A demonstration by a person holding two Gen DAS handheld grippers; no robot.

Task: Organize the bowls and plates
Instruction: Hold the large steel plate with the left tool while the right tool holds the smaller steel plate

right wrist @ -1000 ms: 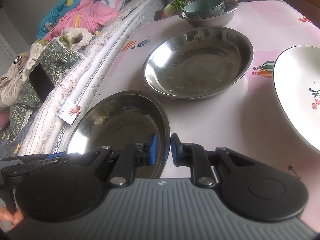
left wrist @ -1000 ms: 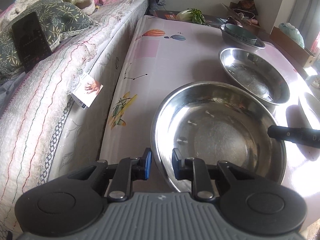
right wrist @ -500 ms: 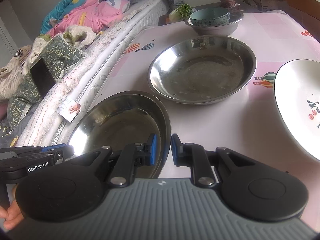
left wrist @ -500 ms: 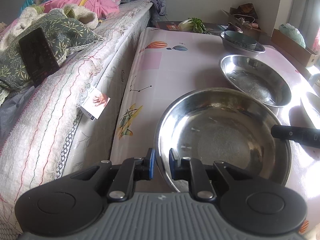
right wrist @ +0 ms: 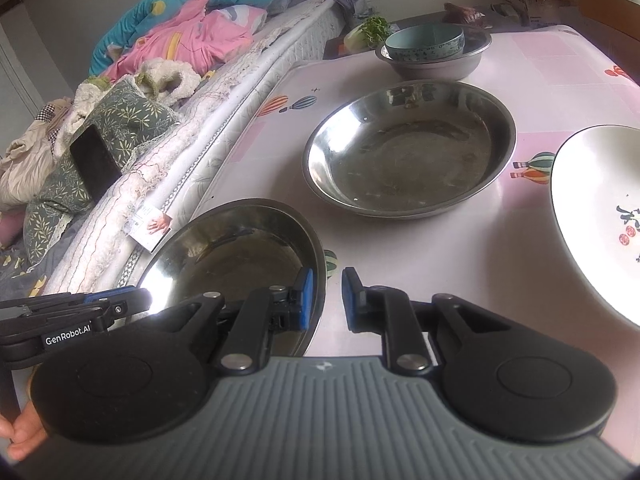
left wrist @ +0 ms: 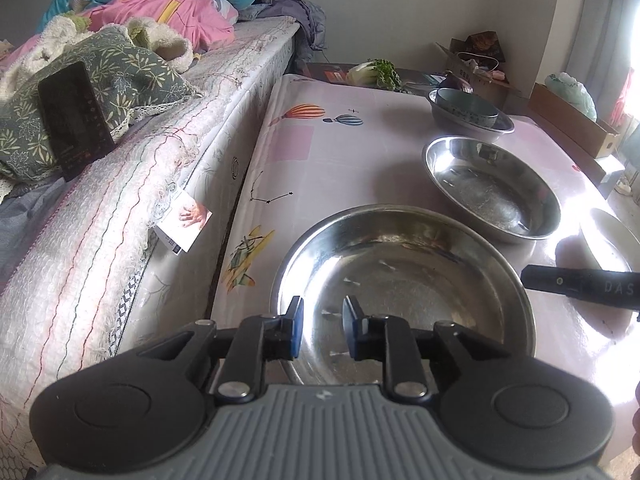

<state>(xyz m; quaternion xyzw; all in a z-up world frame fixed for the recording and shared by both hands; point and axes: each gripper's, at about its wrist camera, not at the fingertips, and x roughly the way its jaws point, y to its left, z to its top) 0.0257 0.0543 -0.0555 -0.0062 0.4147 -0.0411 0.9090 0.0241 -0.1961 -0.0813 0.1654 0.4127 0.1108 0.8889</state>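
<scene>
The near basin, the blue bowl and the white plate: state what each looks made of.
Near basin: metal, probably stainless steel, polished; it mirrors the room and shows bright glare.
Blue bowl: likely glazed ceramic; opaque pale blue, thick wall, patterned band on the outside.
White plate: probably glazed ceramic, possibly melamine; glossy white with a small painted motif.

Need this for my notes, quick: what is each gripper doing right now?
Left gripper: open, jaws just been opening; the near steel bowl has its rim between them, unpressed.
Right gripper: closed on that bowl's rim.

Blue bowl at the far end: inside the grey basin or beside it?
Inside: the blue bowl sits nested within the grey basin rim.
</scene>
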